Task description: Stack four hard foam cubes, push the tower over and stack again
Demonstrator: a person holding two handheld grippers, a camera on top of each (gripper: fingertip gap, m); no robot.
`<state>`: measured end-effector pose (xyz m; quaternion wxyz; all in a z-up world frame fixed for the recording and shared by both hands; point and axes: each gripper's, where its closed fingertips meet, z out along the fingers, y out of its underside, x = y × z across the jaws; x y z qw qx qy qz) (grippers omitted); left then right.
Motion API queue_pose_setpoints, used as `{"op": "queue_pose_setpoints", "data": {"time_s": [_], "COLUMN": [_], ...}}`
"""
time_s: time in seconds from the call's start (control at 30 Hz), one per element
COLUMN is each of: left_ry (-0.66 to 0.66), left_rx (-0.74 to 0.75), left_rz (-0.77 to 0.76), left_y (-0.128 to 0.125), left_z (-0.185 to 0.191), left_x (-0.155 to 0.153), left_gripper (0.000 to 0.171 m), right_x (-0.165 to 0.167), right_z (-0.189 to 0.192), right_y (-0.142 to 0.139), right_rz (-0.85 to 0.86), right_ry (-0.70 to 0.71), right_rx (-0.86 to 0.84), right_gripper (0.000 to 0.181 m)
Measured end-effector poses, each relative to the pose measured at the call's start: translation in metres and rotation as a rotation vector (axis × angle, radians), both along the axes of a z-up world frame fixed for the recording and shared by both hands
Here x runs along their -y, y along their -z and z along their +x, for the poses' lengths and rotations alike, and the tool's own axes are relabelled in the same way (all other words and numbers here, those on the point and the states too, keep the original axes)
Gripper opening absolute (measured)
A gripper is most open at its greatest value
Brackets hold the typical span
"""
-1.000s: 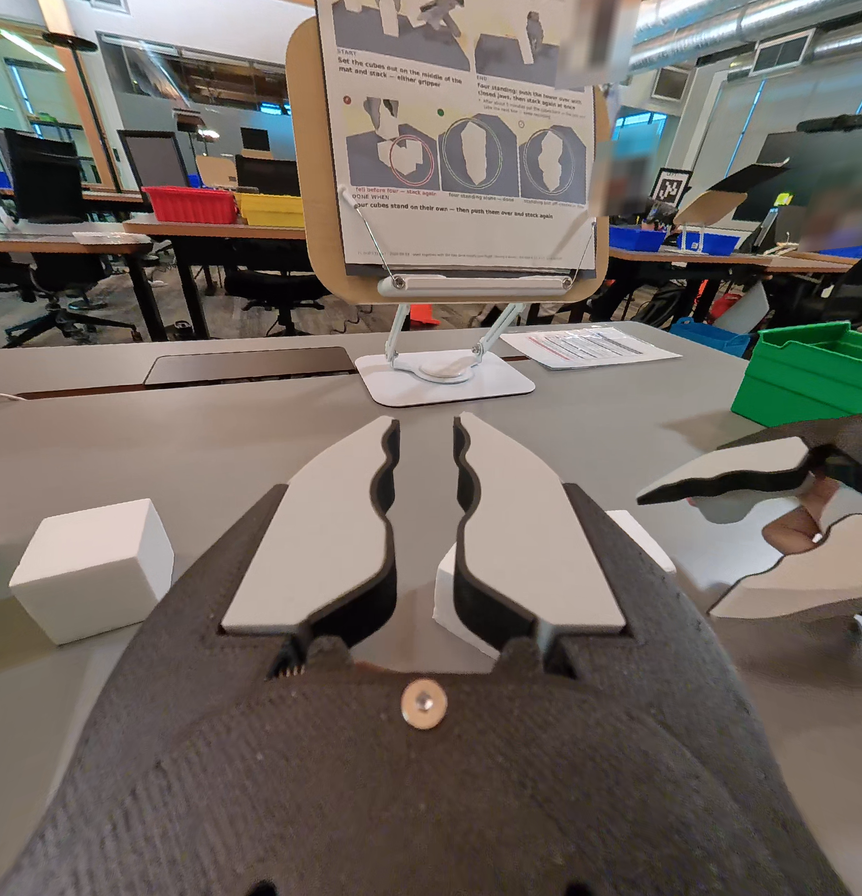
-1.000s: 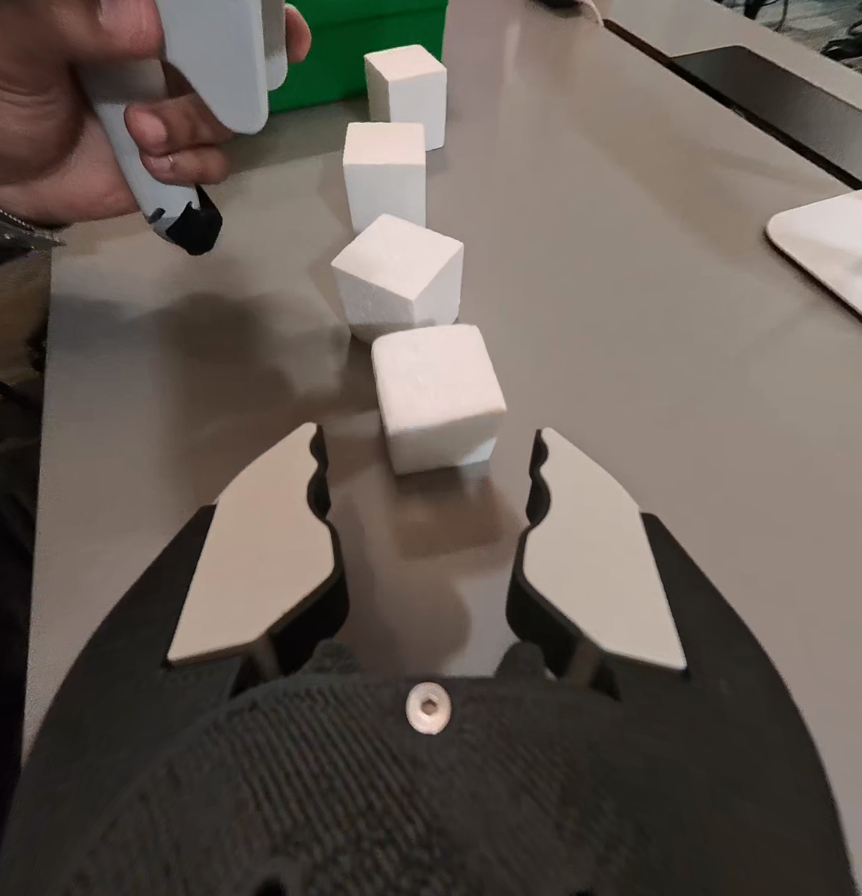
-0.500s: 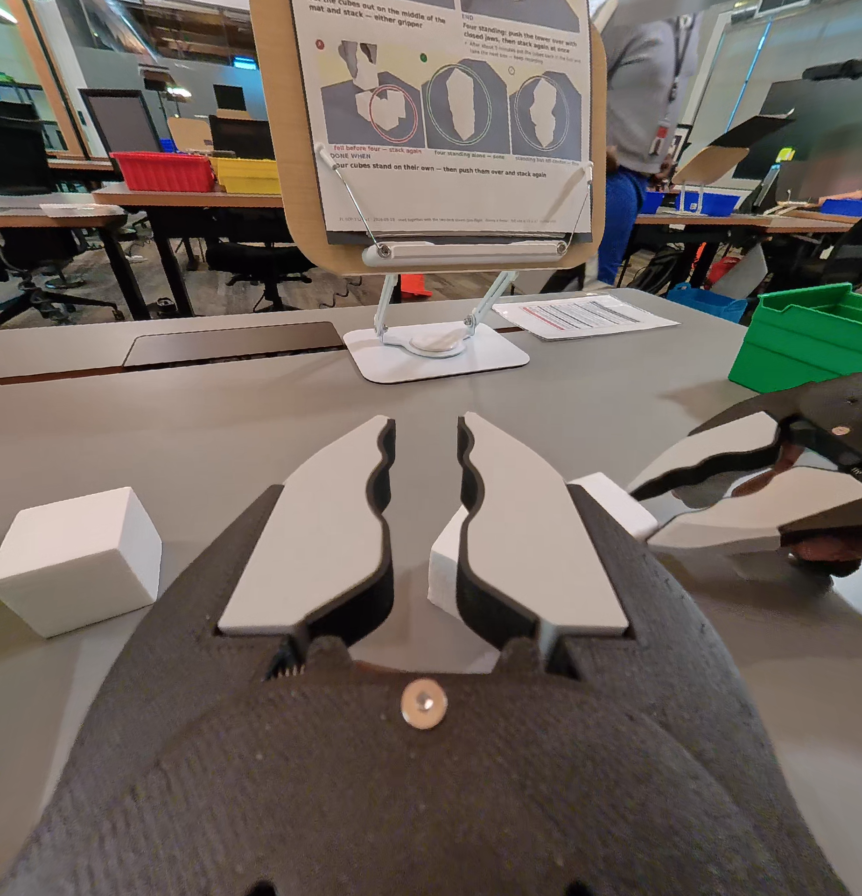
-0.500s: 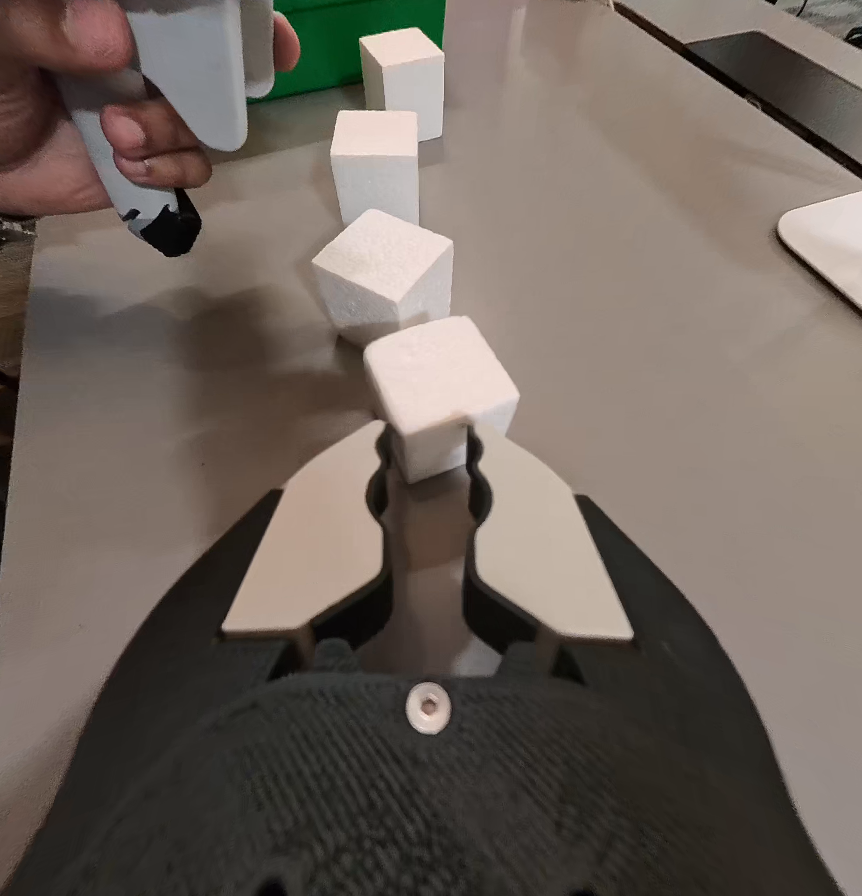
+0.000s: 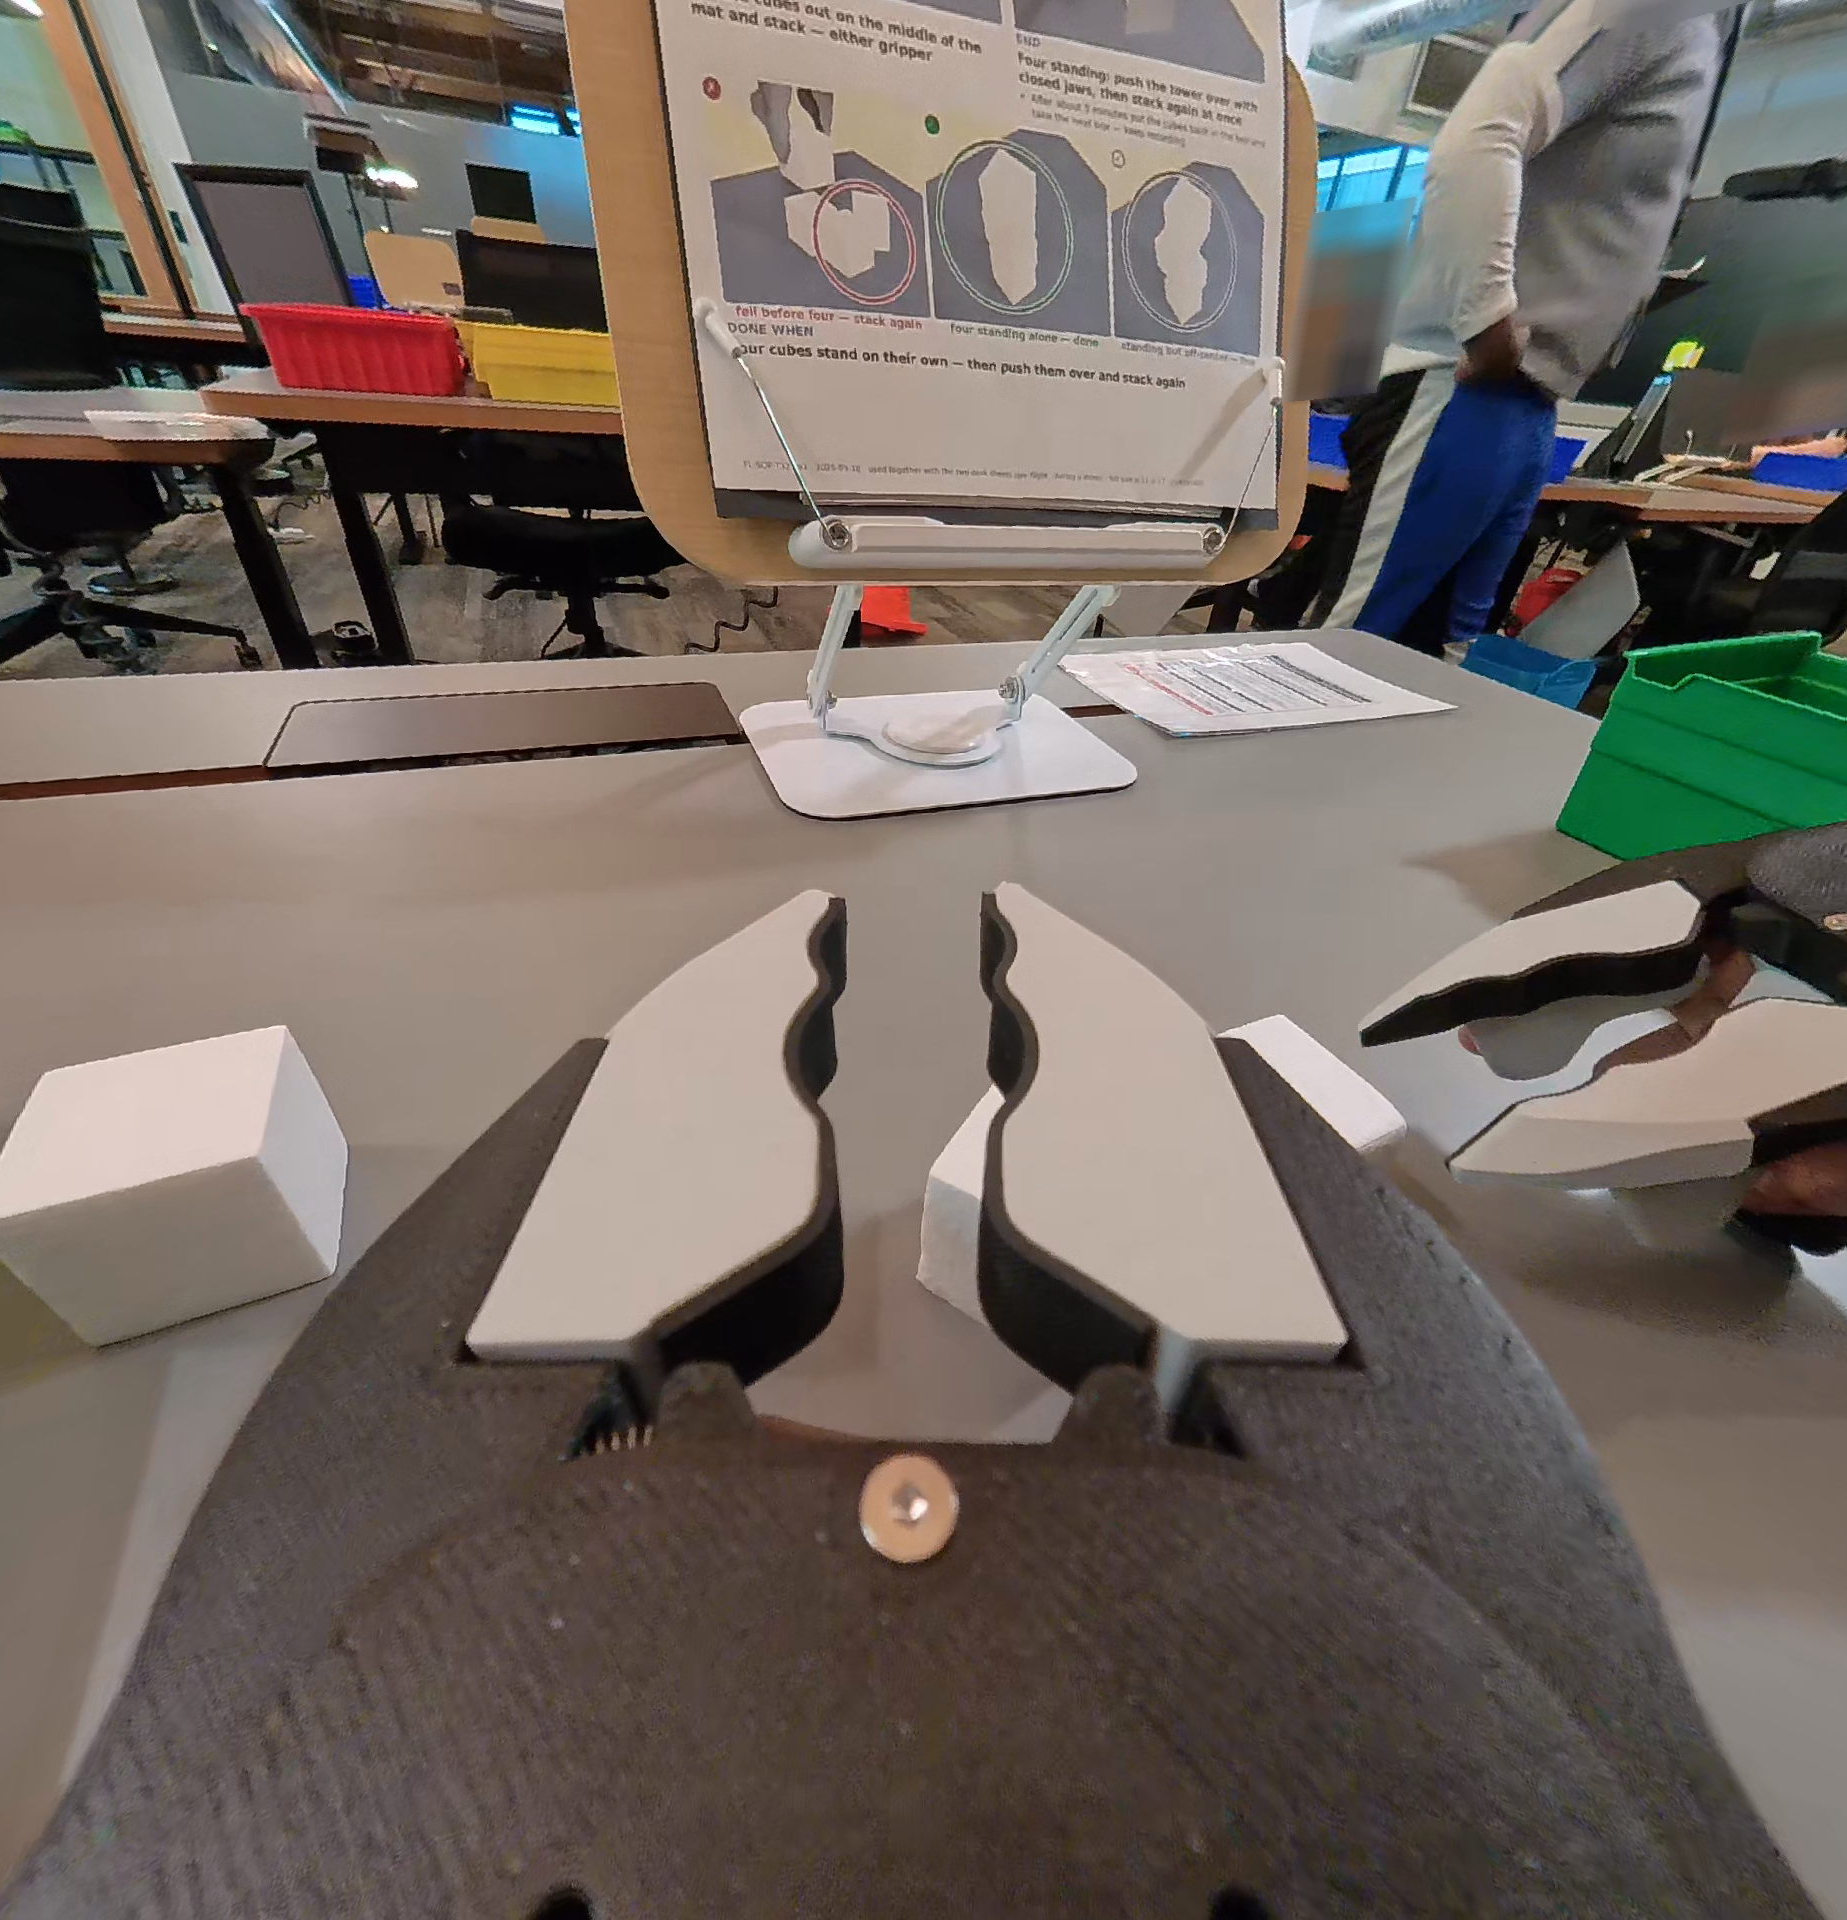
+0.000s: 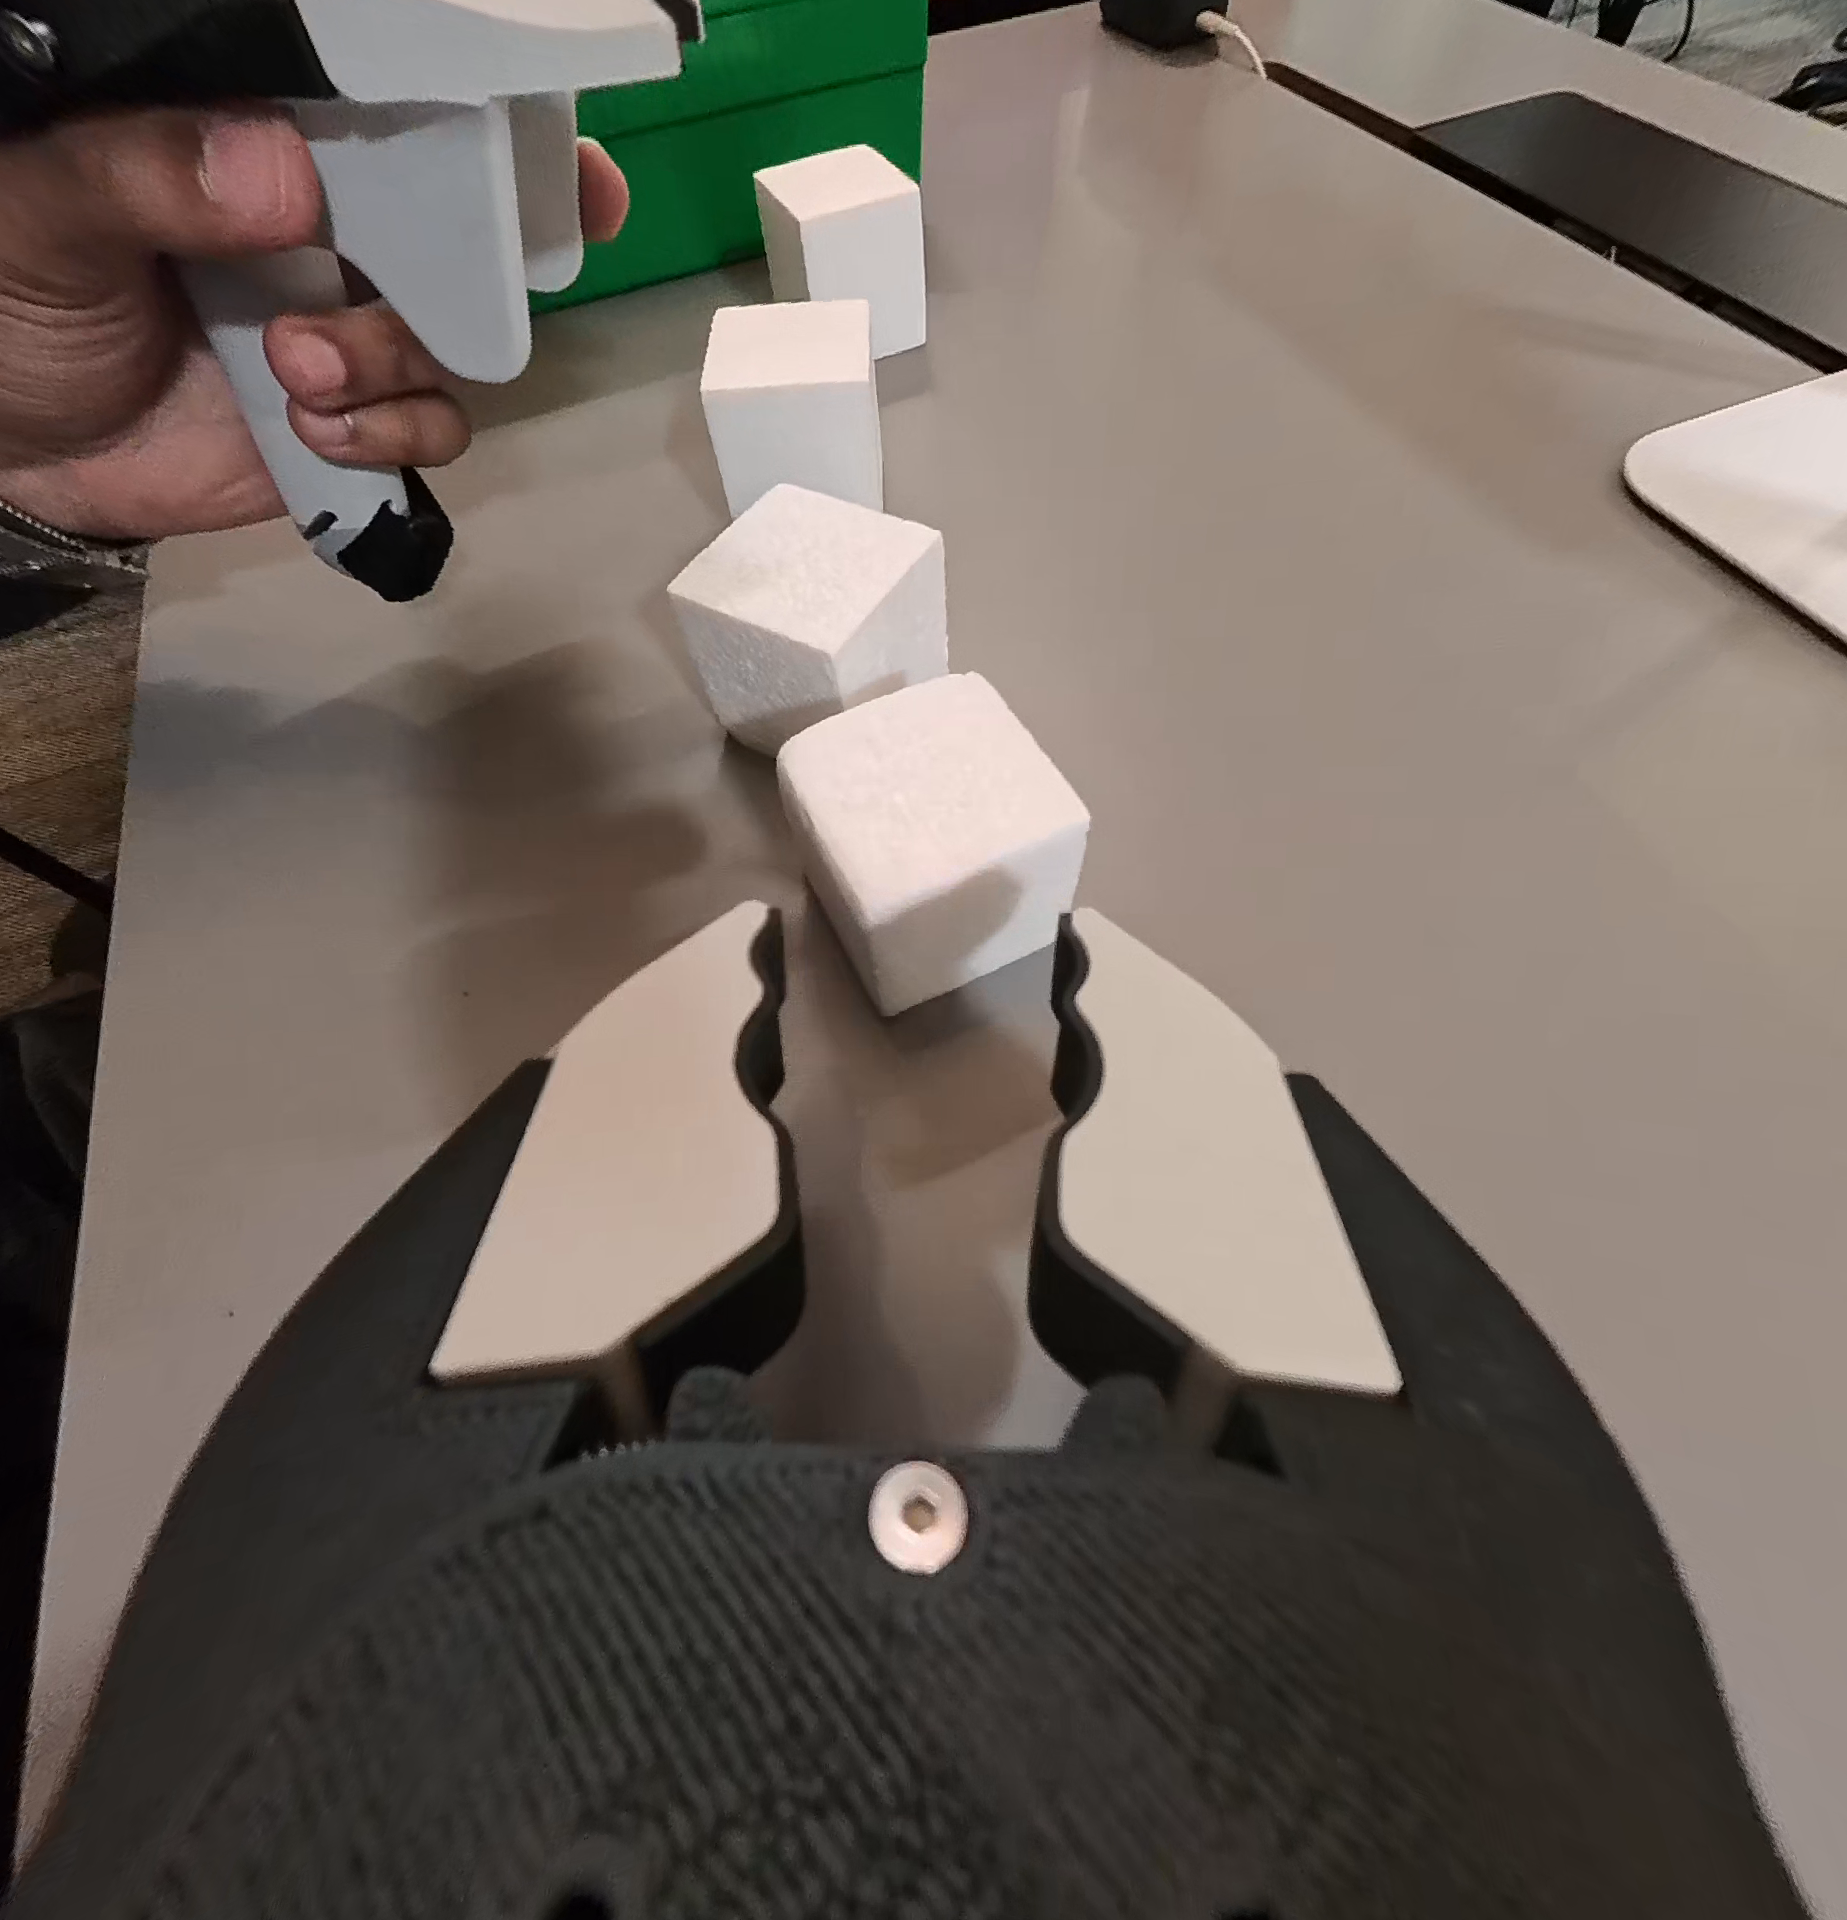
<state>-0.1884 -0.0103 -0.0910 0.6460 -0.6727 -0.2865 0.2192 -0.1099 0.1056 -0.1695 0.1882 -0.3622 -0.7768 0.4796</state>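
Note:
Several white foam cubes lie in a loose row on the grey table (image 6: 1366,727), none stacked. In the right wrist view the nearest cube (image 6: 929,842) sits just past my right gripper (image 6: 914,925), which is open and empty; its right fingertip is at the cube's lower edge. Behind it lie a tilted cube (image 6: 810,613) and two more (image 6: 789,405) (image 6: 841,244). A hand holds the left gripper's handle (image 6: 410,239) above the row. My left gripper (image 5: 914,904) is shut and empty, hovering over a partly hidden cube (image 5: 955,1205). Another cube (image 5: 160,1174) lies to its left.
A document stand (image 5: 960,748) stands at the table's middle back; its base also shows in the right wrist view (image 6: 1781,488). A green bin (image 5: 1729,748) is at the right, another (image 6: 753,156) at the row's far end. A paper sheet (image 5: 1251,686) lies near the stand. A person (image 5: 1501,312) stands beyond the table. Across from one pair of fingers to the other is roughly 15 centimeters. My left gripper's tips are some 8 centimeters from the partly hidden cube (image 5: 955,1205).
My right gripper went from wide open to pinching the nearest cube's near corner, then opened partway and let go; the cube has turned a little. My left gripper stayed shut and hardly moved.

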Motion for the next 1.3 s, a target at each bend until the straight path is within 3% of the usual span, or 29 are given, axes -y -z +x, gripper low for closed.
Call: {"op": "queue_pose_setpoints", "data": {"time_s": [0.9, 1.3], "left_ry": [0.008, 0.009], "left_rx": [0.02, 0.019], "left_rz": [0.001, -0.002], "left_y": [0.0023, 0.0026], "left_z": [-0.0001, 0.0005], "left_x": [-0.0009, -0.0014], "left_gripper": [0.027, 0.027], "right_x": [-0.0065, -0.001], "right_z": [-0.0054, -0.0003], "right_y": [-0.0014, -0.0004], "right_rz": [-0.043, -0.031], "right_ry": [0.045, -0.006], "right_rx": [0.014, 0.013], "right_gripper": [0.056, 0.064]}}
